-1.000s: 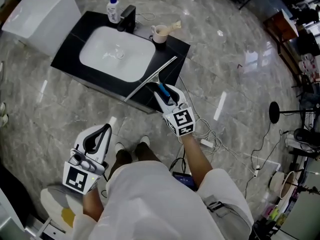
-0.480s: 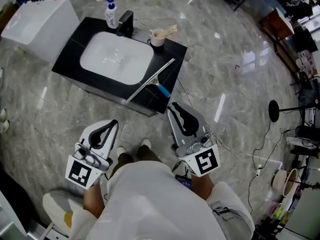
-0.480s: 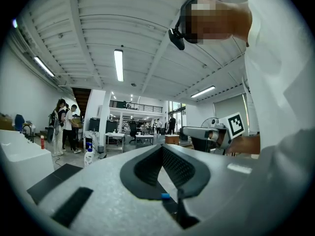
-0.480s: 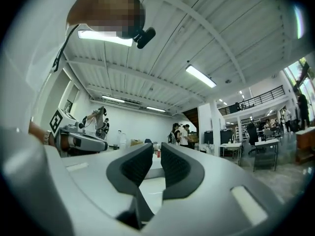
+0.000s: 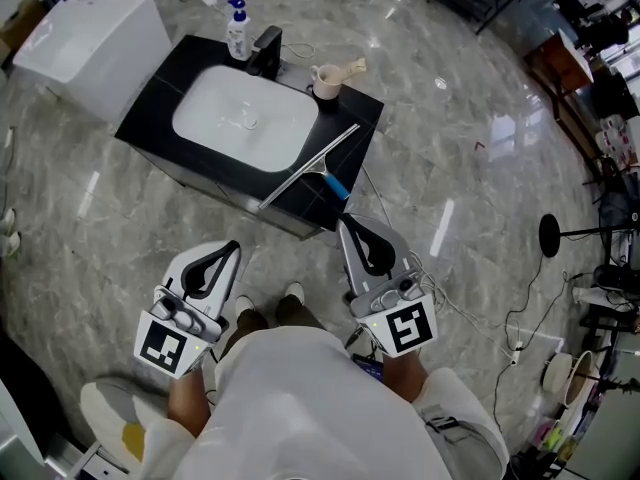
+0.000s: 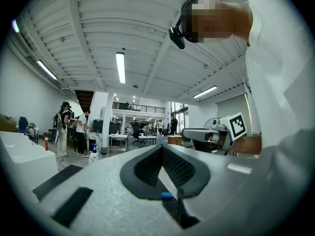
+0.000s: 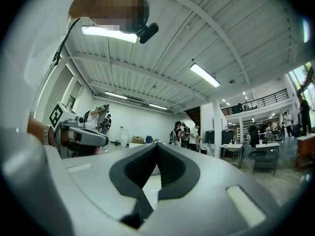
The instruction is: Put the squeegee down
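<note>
Right gripper [image 5: 346, 220] had pulled back from the squeegee [image 5: 310, 165] since the earlier frame, when its jaws sat at the blue handle on the counter. It was now held close in front of the person's body, level with the left gripper [image 5: 233, 246] and well apart from the counter [image 5: 160, 98]. The left gripper had hardly shifted over the same interval.

Squeegee: lying free on the black counter, to the right of the white sink basin [image 5: 245, 118]. The long blade ran diagonally from the counter's front edge toward the back right. The blue handle end lay at the counter's right edge, pointing toward the right gripper. Nothing was touching it.

Right gripper: in its own view the dark pads met at the tips [image 7: 156, 144], jaws together with nothing between them.

Left gripper: its own view showed the same, pads closed tip to tip [image 6: 160, 146] and empty.

Other items on the counter, behind the basin: a soap bottle [image 5: 238, 36] with a blue pump, a black faucet [image 5: 266, 50] just beside it, and a cup [image 5: 326, 80] near the back right corner. A white box [image 5: 95, 33] stood on the grey marble floor [image 5: 470, 168] to the left of the counter. Cables [image 5: 470, 313] trailed over the floor to the right of the person.
</note>
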### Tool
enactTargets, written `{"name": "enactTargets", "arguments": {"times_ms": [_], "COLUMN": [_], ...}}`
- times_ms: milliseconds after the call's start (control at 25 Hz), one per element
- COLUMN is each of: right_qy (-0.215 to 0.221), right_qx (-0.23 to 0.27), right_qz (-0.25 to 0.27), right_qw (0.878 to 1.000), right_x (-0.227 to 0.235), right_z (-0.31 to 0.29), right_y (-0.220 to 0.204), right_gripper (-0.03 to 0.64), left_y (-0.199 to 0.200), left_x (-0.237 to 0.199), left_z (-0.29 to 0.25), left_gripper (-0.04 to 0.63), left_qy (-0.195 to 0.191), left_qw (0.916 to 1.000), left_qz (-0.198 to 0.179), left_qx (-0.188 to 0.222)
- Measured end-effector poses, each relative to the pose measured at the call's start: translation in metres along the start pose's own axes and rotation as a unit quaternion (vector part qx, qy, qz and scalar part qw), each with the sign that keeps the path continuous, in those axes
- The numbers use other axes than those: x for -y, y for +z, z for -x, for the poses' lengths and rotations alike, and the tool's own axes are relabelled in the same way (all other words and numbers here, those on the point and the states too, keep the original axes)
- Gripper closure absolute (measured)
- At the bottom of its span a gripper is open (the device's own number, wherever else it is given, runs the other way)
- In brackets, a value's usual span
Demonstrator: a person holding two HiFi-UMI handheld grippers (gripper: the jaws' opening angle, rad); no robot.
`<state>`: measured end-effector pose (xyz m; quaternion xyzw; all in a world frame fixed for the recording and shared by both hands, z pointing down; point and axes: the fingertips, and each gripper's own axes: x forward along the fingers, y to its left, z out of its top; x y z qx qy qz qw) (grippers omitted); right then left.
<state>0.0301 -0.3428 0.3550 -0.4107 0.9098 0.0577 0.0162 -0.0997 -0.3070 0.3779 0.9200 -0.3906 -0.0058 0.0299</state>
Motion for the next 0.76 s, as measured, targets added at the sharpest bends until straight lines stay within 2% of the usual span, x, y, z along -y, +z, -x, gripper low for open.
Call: {"name": "enactTargets", "arguments": {"times_ms": [200,520,760], "right_qy": [-0.013,-0.013,-0.017], "right_qx": [-0.025,-0.028,-0.033], "right_qz": [-0.002,0.011,0.013], "right_qw": [1.000,0.999,0.999], "right_x": [0.006,0.011,0.015], "right_z": [0.004,0.008,0.013], "right_y": [-0.010,-0.010,-0.010], "right_gripper": [0.611,0.611,0.611], "left_y": [-0.001,-0.004,-0.001], "left_x": [-0.003,0.001,0.002], "left_z": [0.004,0.005,0.007], "left_gripper": [0.595,0.595,0.595], "left_qy": [0.012,-0.003,0.004], "left_qw": [0.9999,1.0000,1.0000], "left_qz": [0.000,-0.007,-0.002], "left_qx": [-0.002,-0.002,-0.003]}}
